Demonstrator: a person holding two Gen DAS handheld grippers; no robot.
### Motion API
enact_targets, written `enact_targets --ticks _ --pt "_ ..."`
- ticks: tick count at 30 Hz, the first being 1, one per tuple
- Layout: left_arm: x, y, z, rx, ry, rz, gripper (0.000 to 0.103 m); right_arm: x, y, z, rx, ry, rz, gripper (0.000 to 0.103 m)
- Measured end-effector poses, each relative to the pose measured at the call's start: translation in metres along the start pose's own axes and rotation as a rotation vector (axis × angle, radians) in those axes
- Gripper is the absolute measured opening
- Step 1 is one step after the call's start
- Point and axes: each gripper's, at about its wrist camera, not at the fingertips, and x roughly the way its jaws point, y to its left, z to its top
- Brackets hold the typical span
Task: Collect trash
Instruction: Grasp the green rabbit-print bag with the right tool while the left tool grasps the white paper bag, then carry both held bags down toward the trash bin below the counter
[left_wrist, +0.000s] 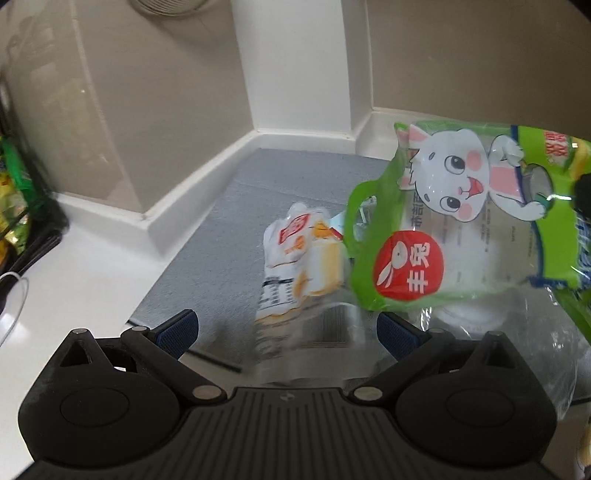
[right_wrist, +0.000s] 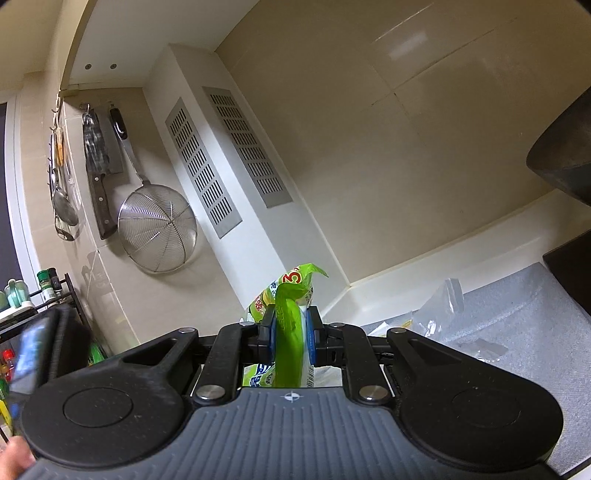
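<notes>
A green plastic bag with a white rabbit print (left_wrist: 458, 221) hangs in the air at the right of the left wrist view. My right gripper (right_wrist: 291, 334) is shut on its green edge (right_wrist: 288, 325). My left gripper (left_wrist: 288, 328) is open and empty, its blue pads (left_wrist: 177, 332) wide apart, low over the grey mat (left_wrist: 229, 229). A white and orange snack wrapper (left_wrist: 299, 254) lies on the mat ahead of it. Clear plastic film (left_wrist: 332, 332) lies between the left fingers and under the bag.
White backsplash ledge (left_wrist: 177, 192) and a corner column (left_wrist: 295, 62) border the mat. A black rack with green packets (left_wrist: 18, 199) stands at the left. In the right wrist view a strainer (right_wrist: 157, 229) and knives (right_wrist: 98, 162) hang on the wall, and crumpled clear wrappers (right_wrist: 443, 310) lie on the mat.
</notes>
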Motion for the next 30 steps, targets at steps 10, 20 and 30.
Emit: enact_targets --ticks 10,20,30 --pt "0.042 0.042 0.007 -0.198 0.177 0.105 0.052 0.004 0.001 0.002 0.001 0.006 -0.006 0.017" --pt "-0.035 0.082 0.004 -0.257 0.027 0.162 0.037 -0.007 0.009 0.001 -0.061 -0.079 0.035 0.015" --pt "-0.173 0.123 -0.102 -0.26 -0.038 0.256 0.037 -0.009 0.005 0.002 -0.047 -0.072 0.075 0.015"
